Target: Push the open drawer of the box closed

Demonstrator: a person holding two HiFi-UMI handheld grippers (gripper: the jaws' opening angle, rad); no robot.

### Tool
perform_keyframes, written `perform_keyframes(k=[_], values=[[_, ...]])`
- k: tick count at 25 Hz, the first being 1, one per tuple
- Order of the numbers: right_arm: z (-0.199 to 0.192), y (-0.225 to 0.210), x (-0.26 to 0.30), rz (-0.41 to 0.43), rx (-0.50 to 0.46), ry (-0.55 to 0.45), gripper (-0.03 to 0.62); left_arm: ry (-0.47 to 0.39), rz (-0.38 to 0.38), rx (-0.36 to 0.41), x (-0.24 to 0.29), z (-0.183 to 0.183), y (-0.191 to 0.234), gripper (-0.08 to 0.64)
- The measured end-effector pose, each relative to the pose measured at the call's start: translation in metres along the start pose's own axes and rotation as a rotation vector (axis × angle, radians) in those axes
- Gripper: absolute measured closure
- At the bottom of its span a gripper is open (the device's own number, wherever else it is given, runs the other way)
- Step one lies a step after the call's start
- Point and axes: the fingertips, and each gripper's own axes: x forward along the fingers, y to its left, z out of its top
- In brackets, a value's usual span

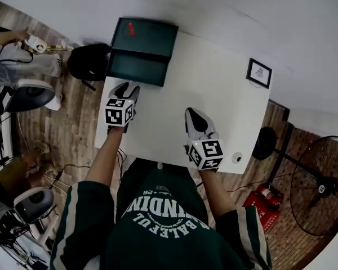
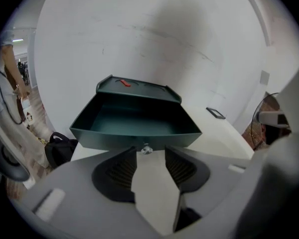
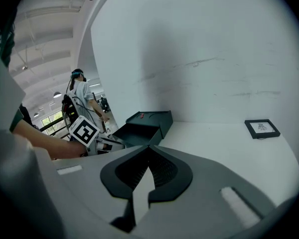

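Set left claw, wide and empty just short of the knob, squarely on the open drawer's front and push straight into the box at the bench's far left. Leave right claw, shut on nothing, idle; ignore framed picture far right and floor bag left, both clear.

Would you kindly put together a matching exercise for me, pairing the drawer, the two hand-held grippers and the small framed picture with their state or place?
Things:
1. drawer
2. left hand-held gripper
3. right hand-held gripper
4. framed picture

States or places:
A. jaws together, nothing between them
B. pulled out of the dark green box, empty
C. lying on the white table, toward its right side
D. jaws apart, facing the drawer's knob

Pairs: 1-B, 2-D, 3-A, 4-C
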Motion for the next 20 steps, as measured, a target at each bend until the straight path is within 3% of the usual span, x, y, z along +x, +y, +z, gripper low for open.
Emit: perform_keyframes(k=[11, 14, 20], values=[[-0.005, -0.007, 0.004, -0.016, 0.016, 0.026, 0.591, 0.054, 0.028, -0.01, 0.02, -0.01, 0.011, 0.359], [-0.005, -0.011, 0.004, -0.024, 0.021, 0.027, 0.591, 0.055, 0.028, -0.003, 0.02, -0.01, 0.011, 0.43], [-0.008, -0.012, 0.005, -0.032, 0.027, 0.035, 0.591, 0.054, 0.024, 0.004, 0.02, -0.011, 0.011, 0.436]])
